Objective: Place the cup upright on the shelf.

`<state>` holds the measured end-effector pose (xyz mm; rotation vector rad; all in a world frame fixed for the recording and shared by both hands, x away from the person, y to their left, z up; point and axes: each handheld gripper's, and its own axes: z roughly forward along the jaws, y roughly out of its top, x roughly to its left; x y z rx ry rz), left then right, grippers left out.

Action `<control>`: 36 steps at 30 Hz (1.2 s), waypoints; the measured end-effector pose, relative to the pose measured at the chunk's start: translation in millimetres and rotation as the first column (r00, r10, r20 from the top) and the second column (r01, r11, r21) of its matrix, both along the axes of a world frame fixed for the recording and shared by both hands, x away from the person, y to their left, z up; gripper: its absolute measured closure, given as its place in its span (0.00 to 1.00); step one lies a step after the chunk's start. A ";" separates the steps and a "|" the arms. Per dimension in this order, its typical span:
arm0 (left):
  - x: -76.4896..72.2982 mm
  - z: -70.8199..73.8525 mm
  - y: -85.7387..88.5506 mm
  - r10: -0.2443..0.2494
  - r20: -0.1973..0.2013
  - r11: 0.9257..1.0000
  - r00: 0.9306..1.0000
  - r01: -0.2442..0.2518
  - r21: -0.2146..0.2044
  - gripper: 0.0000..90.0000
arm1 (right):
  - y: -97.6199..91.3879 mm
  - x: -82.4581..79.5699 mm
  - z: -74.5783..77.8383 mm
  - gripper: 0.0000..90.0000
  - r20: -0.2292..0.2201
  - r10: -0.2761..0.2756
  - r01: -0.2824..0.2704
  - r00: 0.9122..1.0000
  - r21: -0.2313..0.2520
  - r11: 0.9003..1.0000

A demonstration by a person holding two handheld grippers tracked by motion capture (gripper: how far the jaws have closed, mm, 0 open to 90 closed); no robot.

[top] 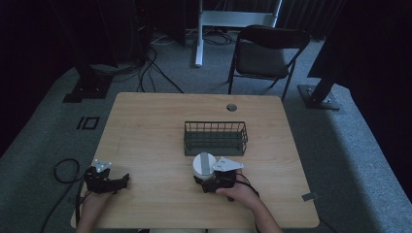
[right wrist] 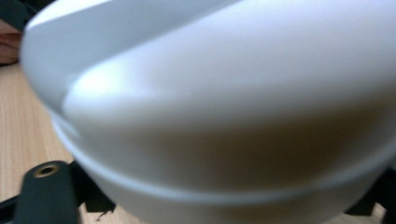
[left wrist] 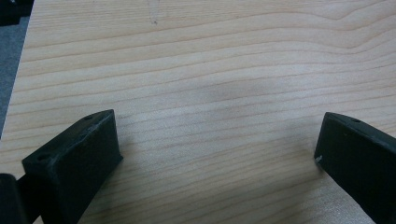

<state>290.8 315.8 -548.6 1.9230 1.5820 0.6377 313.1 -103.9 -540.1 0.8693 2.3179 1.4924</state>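
Grey carpet, a folding chair (top: 268, 51) at twelve o'clock and loose cables ring our wooden surface (top: 155, 131). On it, a dark wire basket (top: 215, 138) sits near centre. Just at its six o'clock stands a white round container (top: 203, 165), our right tongs (top: 210, 180) set around its lower body. We judge it rigid, smooth, probably light and slippery, best gripped low across its widest band (right wrist: 224, 186). Our left tongs (top: 108, 183), at eight o'clock, gape wide over bare wood.
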 end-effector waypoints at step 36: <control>0.0 0.0 0.0 0.000 0.000 1.000 1.000 0.000 0.000 0.00 | -2.9 2.0 49.4 0.20 0.082 0.006 -0.014 0.997 0.091 0.996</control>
